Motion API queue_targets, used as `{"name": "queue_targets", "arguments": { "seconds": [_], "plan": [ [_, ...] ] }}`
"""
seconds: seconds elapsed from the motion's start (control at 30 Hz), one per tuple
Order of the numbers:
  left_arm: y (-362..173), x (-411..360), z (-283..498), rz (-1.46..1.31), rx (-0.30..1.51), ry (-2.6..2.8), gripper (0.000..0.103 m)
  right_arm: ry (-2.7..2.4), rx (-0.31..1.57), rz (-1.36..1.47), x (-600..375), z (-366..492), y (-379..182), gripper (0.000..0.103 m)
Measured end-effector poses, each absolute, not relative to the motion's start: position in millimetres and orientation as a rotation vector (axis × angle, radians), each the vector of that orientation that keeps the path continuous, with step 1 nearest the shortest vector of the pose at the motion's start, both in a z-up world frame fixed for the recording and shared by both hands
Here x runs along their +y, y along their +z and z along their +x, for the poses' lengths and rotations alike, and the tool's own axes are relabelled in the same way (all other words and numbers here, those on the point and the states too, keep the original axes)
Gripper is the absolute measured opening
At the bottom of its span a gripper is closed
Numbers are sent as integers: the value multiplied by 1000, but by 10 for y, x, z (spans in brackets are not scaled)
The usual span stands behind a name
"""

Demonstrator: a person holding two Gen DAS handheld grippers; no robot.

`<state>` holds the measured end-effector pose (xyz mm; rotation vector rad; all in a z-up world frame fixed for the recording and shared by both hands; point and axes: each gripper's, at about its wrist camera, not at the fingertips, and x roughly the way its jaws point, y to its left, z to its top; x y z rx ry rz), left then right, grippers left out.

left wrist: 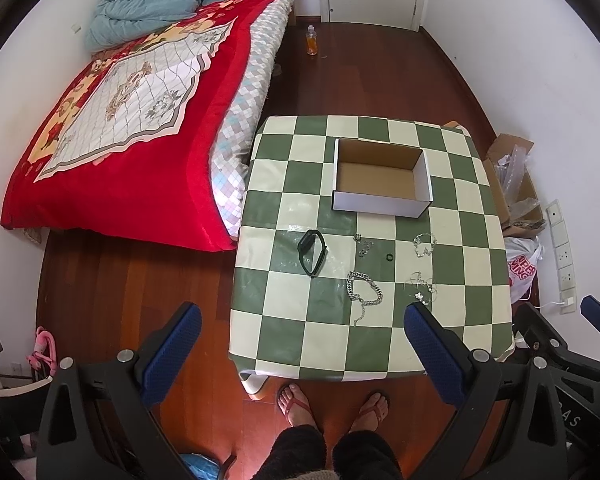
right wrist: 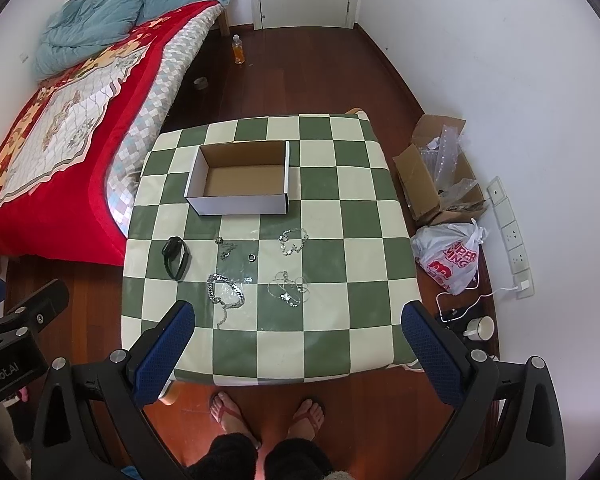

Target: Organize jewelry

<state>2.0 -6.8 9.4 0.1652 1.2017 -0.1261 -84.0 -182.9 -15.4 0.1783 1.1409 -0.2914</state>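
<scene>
Above a green-and-cream checked table (right wrist: 352,184), the left gripper (left wrist: 300,344) and right gripper (right wrist: 296,344) both hang with fingers spread wide and empty, while a black wristband (right wrist: 176,257), chunky chain (right wrist: 225,292), small ring (right wrist: 252,257) and finer silver pieces (right wrist: 294,240) lie near an open cardboard box (right wrist: 240,205) at the far left.

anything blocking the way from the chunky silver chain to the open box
Nothing visible. The chunky silver chain lies on the checkered table, the open box farther back. Only a small chain and ring lie flat between.
</scene>
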Motion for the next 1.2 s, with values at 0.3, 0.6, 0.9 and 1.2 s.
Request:
{"name": "queue_targets", "arguments": {
  "seconds": [0.3,0.6,0.9,1.2],
  "plan": [
    [94,-16,-1,162,1196,-126,103,-292,1130,173,-1796,-870,-115,103],
    [97,-4,-14,162,1197,-126,103,-294,1126,176,-1804,-871,-80,103],
    [127,8,-26,158,1190,-129,103,-301,1116,179,-1850,-890,-36,103],
    [148,7,-25,158,1192,-131,103,-301,1115,177,-1850,-891,-32,103]
  ]
}}
